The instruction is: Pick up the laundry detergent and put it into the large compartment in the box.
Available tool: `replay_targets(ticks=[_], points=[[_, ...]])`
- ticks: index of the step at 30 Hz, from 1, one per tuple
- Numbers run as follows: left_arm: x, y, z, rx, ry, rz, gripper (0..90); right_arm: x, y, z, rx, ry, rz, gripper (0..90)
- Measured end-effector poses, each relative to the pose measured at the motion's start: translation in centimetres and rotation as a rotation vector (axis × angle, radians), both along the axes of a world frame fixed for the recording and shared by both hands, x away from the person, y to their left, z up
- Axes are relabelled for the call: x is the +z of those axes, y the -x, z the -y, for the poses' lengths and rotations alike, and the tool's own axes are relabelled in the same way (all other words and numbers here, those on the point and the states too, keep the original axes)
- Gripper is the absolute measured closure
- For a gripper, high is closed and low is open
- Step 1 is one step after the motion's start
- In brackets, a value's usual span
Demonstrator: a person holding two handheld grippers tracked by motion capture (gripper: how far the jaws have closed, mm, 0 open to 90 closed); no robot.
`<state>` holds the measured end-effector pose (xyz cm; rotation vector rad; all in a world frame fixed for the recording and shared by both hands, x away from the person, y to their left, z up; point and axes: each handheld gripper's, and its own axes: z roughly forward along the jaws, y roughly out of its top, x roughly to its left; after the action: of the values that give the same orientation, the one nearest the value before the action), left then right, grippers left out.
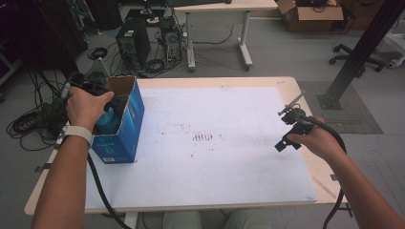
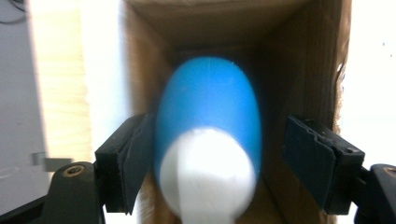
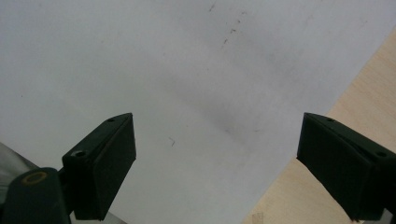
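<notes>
An open blue cardboard box (image 1: 125, 130) stands on the left of the white sheet (image 1: 229, 162) that covers the wooden table (image 1: 157, 82). A blue object with a white rounded end (image 2: 208, 135) sits inside it, also visible as the blue object (image 1: 108, 120) in the high view. My left gripper (image 2: 212, 163) points down into the box, its jaws on either side of the object; the right pad (image 2: 310, 163) stands clear of it, so it is open. My right gripper (image 1: 285, 130) hovers open over the sheet's right edge, and the right gripper (image 3: 215, 158) holds nothing.
Bare wood (image 3: 355, 107) borders the sheet on the right. Behind the table stand a computer tower (image 1: 133, 45), a second desk (image 1: 217, 7), a cardboard carton (image 1: 310, 14) and a slanted black post (image 1: 363, 47). Cables (image 1: 28, 124) lie on the floor at left.
</notes>
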<state>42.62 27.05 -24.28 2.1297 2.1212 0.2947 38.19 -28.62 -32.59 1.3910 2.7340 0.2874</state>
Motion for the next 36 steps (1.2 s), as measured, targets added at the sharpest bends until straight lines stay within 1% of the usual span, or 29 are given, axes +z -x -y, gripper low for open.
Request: replay_targets(ticks=[2, 3, 5, 6, 7, 8, 9, 10, 12, 13, 14, 15, 16, 17, 18, 19, 20, 21, 22, 23, 24, 26, 27, 29, 30, 31, 33, 35, 36], points=[[1.5, 0.2, -0.2, 0.004, -0.004, 0.025, 25.2, 0.1, 0.1, 0.0, -0.002, 0.001, 0.0, 11.6], [1.5, 0.2, -0.2, 0.004, -0.004, 0.025, 25.0, 0.1, 0.1, 0.0, -0.002, 0.001, 0.0, 11.6], [3.0, 0.5, -0.3, 0.001, -0.003, 0.047, 24.8, 0.2, 0.1, 0.0, -0.003, -0.002, 0.005, 11.6], [3.9, 0.7, -0.2, -0.008, 0.002, 0.058, 23.9, 0.4, 0.2, 0.0, -0.002, -0.003, 0.009, 11.6], [3.9, 0.7, -0.2, -0.008, 0.002, 0.058, 23.6, 0.4, 0.2, 0.0, -0.002, -0.003, 0.009, 11.6], [4.4, 0.8, 0.0, -0.017, 0.011, 0.062, 23.6, 0.5, 0.2, -0.1, -0.001, -0.004, 0.011, 11.6], [5.4, 1.1, 0.3, -0.03, 0.022, 0.075, 23.3, 0.7, 0.3, -0.2, 0.003, -0.007, 0.016, 11.6], [5.4, 1.1, 0.3, -0.03, 0.022, 0.075, 23.1, 0.7, 0.3, -0.2, 0.003, -0.007, 0.016, 11.6], [6.3, 1.5, 0.5, -0.039, 0.057, 0.082, 23.1, 0.9, 0.4, -0.3, 0.001, -0.01, 0.02, 11.6], [6.7, 1.7, 0.7, -0.039, 0.075, 0.095, 23.5, 1.0, 0.4, -0.4, 0.0, -0.012, 0.023, 11.6], [7.5, 2.1, 1.1, -0.051, 0.086, 0.105, 23.5, 1.0, 0.4, -0.4, 0.0, -0.012, 0.023, 11.6], [7.5, 2.1, 1.1, -0.051, 0.086, 0.105, 23.5, 1.0, 0.4, -0.4, 0.0, -0.012, 0.023, 11.6], [8.2, 2.5, 1.7, -0.075, 0.086, 0.111, 23.4, 1.1, 0.6, -0.5, 0.006, -0.014, 0.028, 11.6], [8.2, 2.5, 1.7, -0.075, 0.086, 0.111, 23.4, 1.1, 0.6, -0.5, 0.006, -0.014, 0.028, 11.6], [8.8, 3.0, 2.3, -0.094, 0.103, 0.121, 23.4, 1.3, 0.7, -0.6, 0.005, -0.015, 0.032, 11.6], [8.8, 3.0, 2.3, -0.094, 0.103, 0.121, 23.4, 1.3, 0.7, -0.6, 0.005, -0.015, 0.032, 11.6], [9.3, 3.5, 3.0, -0.109, 0.118, 0.131, 23.4, 1.5, 0.8, -0.6, 0.011, -0.015, 0.039, 11.6], [9.3, 3.5, 3.0, -0.109, 0.118, 0.131, 23.4, 1.5, 0.8, -0.6, 0.011, -0.015, 0.039, 11.6], [9.7, 3.9, 3.8, -0.129, 0.114, 0.135, 23.4, 1.7, 1.0, -0.8, 0.014, -0.015, 0.042, 11.6], [9.7, 3.9, 3.8, -0.129, 0.114, 0.135, 23.4, 1.7, 1.0, -0.8, 0.014, -0.015, 0.042, 11.6], [9.9, 4.2, 4.2, -0.141, 0.122, 0.143, 23.4, 1.7, 1.1, -0.8, 0.016, -0.015, 0.044, 11.6], [10.3, 4.8, 5.3, -0.174, 0.123, 0.16, 23.4, 1.9, 1.2, -1.0, 0.017, -0.013, 0.045, 11.6], [10.4, 5.0, 5.7, -0.182, 0.123, 0.168, 23.4, 2.0, 1.3, -1.0, 0.019, -0.012, 0.047, 11.6], [10.7, 5.6, 6.7, -0.217, 0.13, 0.171, 23.2, 2.1, 1.4, -1.1, 0.016, -0.01, 0.047, 11.6], [10.9, 6.1, 7.6, -0.251, 0.133, 0.171, 22.4, 2.3, 1.5, -1.2, 0.019, -0.01, 0.049, 11.6], [10.9, 6.1, 7.6, -0.251, 0.133, 0.171, 22.1, 2.3, 1.5, -1.2, 0.019, -0.01, 0.049, 11.6], [10.8, 6.8, 8.7, -0.286, 0.159, 0.166, 22.2, 2.4, 1.6, -1.5, 0.023, -0.011, 0.055, 11.6], [10.5, 7.2, 9.6, -0.306, 0.161, 0.16, 22.0, 2.5, 1.7, -1.6, 0.024, -0.01, 0.055, 11.6], [10.5, 7.2, 9.6, -0.306, 0.161, 0.16, 20.8, 2.5, 1.7, -1.6, 0.024, -0.01, 0.055, 11.6]])
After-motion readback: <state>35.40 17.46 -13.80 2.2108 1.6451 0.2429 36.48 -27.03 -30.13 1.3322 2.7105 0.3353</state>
